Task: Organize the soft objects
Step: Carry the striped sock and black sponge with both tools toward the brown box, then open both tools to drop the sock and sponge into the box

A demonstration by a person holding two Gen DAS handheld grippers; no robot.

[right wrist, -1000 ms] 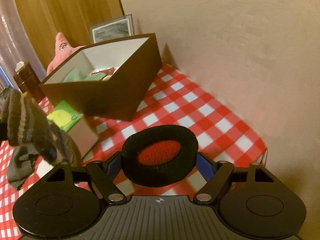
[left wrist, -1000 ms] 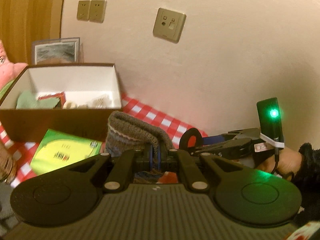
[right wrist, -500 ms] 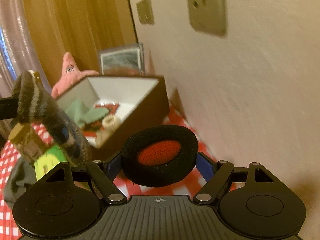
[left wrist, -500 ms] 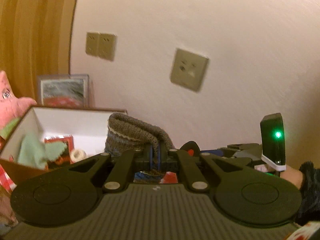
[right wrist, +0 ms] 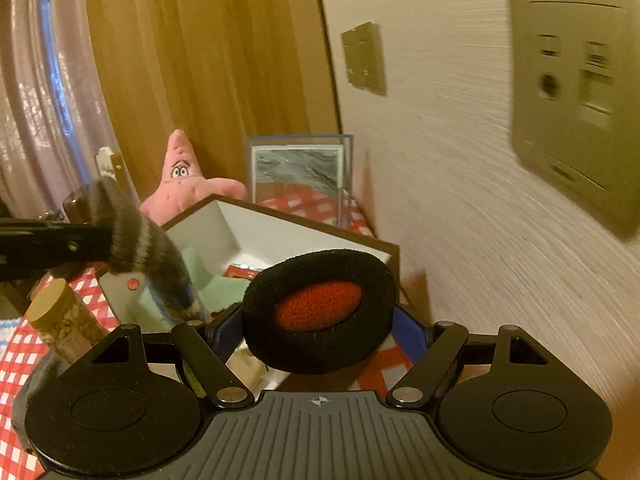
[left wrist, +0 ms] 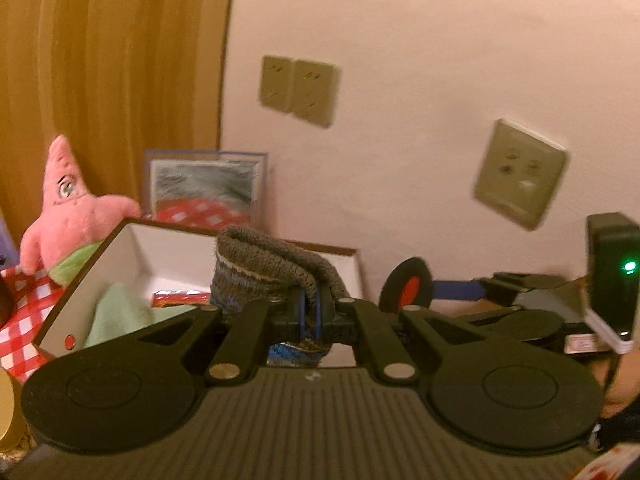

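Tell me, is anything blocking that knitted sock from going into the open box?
Nothing visible. The sock, pinched in the left claw, hangs at the box's open top. Only a green cloth and a red packet lie inside.

A cream textured wall (left wrist: 420, 60) carries a double outlet plate (left wrist: 298, 92) and a single socket plate (left wrist: 520, 174), lit by warm yellowish light. To the left hangs an ochre curtain (left wrist: 100, 60), with a sheer pale curtain (right wrist: 36, 92) beyond; a framed picture (right wrist: 300, 172) leans against the wall on the red-checked desk (right wrist: 16, 356) cloth
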